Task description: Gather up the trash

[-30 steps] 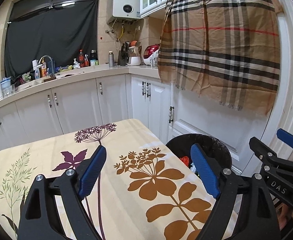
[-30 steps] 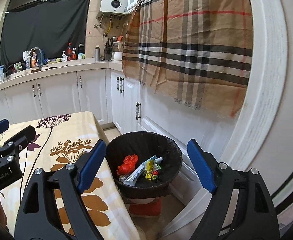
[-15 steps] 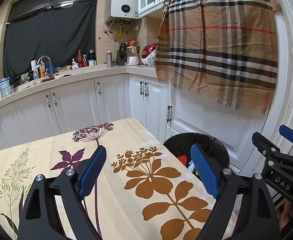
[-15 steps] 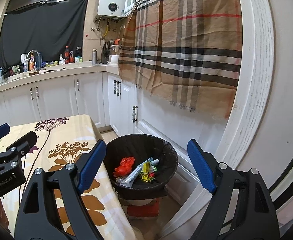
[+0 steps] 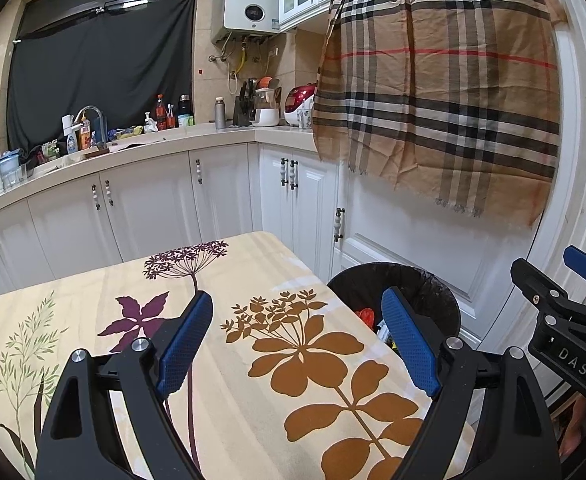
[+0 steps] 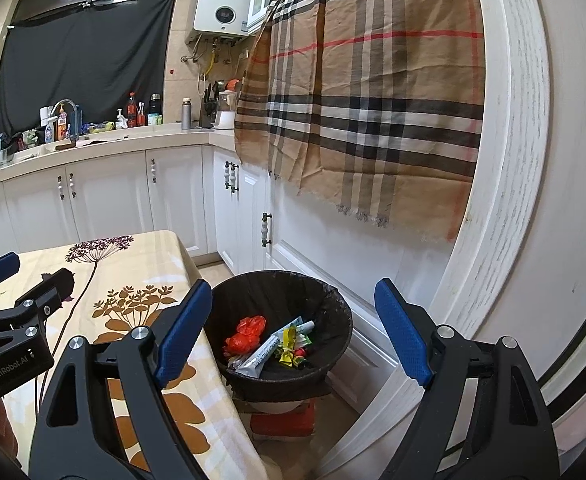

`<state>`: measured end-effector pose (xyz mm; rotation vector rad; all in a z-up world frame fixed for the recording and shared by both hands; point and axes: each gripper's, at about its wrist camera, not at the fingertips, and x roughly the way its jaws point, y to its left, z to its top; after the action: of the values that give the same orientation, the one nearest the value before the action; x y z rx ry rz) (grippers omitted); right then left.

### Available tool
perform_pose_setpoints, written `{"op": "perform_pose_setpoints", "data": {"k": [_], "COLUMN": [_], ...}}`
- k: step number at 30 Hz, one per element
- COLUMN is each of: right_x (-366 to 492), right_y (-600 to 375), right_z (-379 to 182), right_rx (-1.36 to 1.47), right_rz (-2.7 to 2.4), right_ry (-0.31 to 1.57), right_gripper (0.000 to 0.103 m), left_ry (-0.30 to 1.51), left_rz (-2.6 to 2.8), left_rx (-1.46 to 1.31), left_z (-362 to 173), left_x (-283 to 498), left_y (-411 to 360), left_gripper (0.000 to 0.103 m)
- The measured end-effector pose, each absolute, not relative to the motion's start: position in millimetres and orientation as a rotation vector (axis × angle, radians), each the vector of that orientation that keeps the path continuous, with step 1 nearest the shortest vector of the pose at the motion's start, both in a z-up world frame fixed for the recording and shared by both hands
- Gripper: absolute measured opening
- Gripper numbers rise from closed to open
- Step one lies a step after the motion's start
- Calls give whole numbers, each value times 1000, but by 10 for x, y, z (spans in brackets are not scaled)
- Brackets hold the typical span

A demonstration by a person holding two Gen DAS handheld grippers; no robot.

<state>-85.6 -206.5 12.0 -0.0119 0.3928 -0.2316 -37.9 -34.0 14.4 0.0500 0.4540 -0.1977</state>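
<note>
A black-lined trash bin (image 6: 333,312) stands on the floor at the table's right edge. It holds a crumpled red wrapper (image 6: 245,334), a white tube (image 6: 271,350) and small yellow and green wrappers (image 6: 291,350). My right gripper (image 6: 291,328) hangs open over the bin with nothing between its blue pads. My left gripper (image 5: 299,340) is open above the flower-print tablecloth (image 5: 253,264), also with nothing in it. The bin (image 5: 433,292) shows partly behind the left gripper's right finger. Each gripper appears at the edge of the other's view.
White kitchen cabinets (image 5: 153,208) and a cluttered counter (image 5: 133,148) run behind the table. A plaid cloth (image 6: 373,120) hangs over a white door on the right. A red block (image 6: 283,424) lies under the bin. A white door frame (image 6: 505,160) rises at right.
Both views shift slightly, with the cabinets and cloth drifting a little; the grippers stay open and nothing is picked up or dropped.
</note>
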Motion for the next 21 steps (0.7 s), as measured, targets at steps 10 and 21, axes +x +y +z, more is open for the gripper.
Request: {"op": "perform_pose_setpoints", "data": {"k": [10, 21], "right_x": [-846, -839], "right_y": [-2062, -2068], "right_z": [125, 125], "right_rx": [-13, -13], "right_rz": [-234, -235], "right_ry": [391, 390], "right_gripper": [81, 81], "left_ry": [454, 454], "left_rz": [-198, -198], "left_rx": [50, 44], "left_z": [137, 137], "left_x": [-370, -368], "left_y": [-335, -333], "left_gripper": [84, 84]}}
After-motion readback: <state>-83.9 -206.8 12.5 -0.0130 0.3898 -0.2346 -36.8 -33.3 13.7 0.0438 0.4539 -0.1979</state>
